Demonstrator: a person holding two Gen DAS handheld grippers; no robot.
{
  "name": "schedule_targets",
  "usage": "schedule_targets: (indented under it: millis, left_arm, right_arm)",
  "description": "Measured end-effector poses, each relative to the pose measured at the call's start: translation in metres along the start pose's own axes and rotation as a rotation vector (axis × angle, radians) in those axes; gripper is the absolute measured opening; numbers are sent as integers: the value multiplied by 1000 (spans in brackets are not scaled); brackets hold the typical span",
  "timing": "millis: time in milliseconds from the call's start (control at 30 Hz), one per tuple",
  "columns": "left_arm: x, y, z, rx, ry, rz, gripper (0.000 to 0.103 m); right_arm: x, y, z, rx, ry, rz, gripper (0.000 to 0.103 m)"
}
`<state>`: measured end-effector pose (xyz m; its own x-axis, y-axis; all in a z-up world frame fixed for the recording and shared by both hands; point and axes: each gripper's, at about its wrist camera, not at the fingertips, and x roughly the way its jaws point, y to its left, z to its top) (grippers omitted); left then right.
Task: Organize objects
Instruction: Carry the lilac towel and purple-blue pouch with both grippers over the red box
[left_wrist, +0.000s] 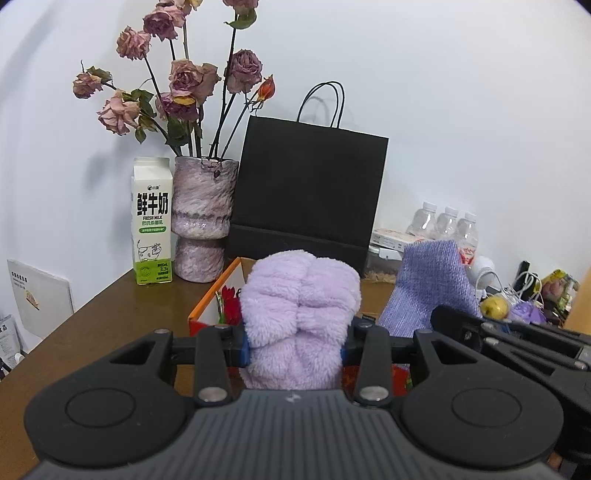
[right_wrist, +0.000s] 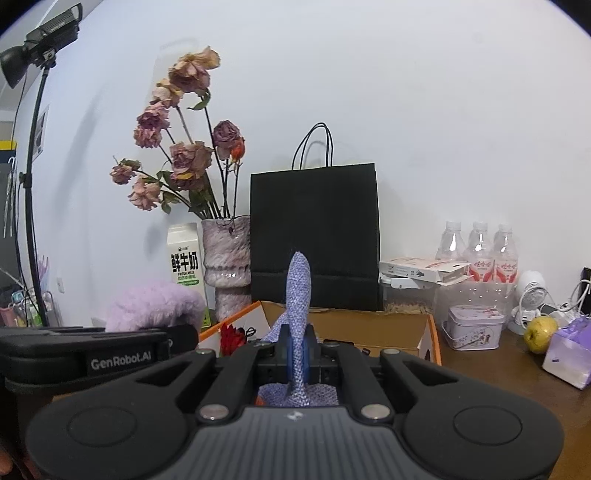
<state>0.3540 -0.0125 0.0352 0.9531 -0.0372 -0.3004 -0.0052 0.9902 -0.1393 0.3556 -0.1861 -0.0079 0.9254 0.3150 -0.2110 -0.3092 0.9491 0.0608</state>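
Grippers both loaded. Your left gripper (left_wrist: 295, 341) has its fingers clamped on a fluffy lilac cloth (left_wrist: 301, 295), the bundle bulging above the pads. Your right gripper (right_wrist: 297, 354) is pinched nearly flat on a thin blue-purple knit cloth (right_wrist: 299, 291), whose free end stands upright at 12 o'clock. Both cloths are held above the open cardboard box (right_wrist: 369, 325) on the brown table (right_wrist: 498, 373). Beyond the box at 12 o'clock: black paper bag (right_wrist: 314, 236). At 11 o'clock: vase of dried roses (right_wrist: 227, 262), with milk carton (right_wrist: 184, 262) just beside it. At 2 o'clock from your right gripper: water bottles (right_wrist: 478, 247), a small tin (right_wrist: 474, 326), a yellow-green apple (right_wrist: 541, 332).
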Motion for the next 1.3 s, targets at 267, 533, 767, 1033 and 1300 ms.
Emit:
schedule_targets:
  millis: [267,533,767,1033,1300]
  left_arm:
    - [38,-6,12,-14,-2,-4,39]
    - [72,-12,21,-10,1,-7,39]
    - [101,-16,26,2,4,-11,39]
    - [132,-18,28,24,22,-8,39]
    - [160,-15,30,43,34,3,39]
  right_arm:
    - [36,-9,5,-8,21,5,4]
    - [66,-21,11,-17,33,-4,4]
    - [97,-35,16,-20,52,-14,4]
    - [130,-49,16,-22,81,-24,5]
    - [160,-64,9,-15,123,-37,5]
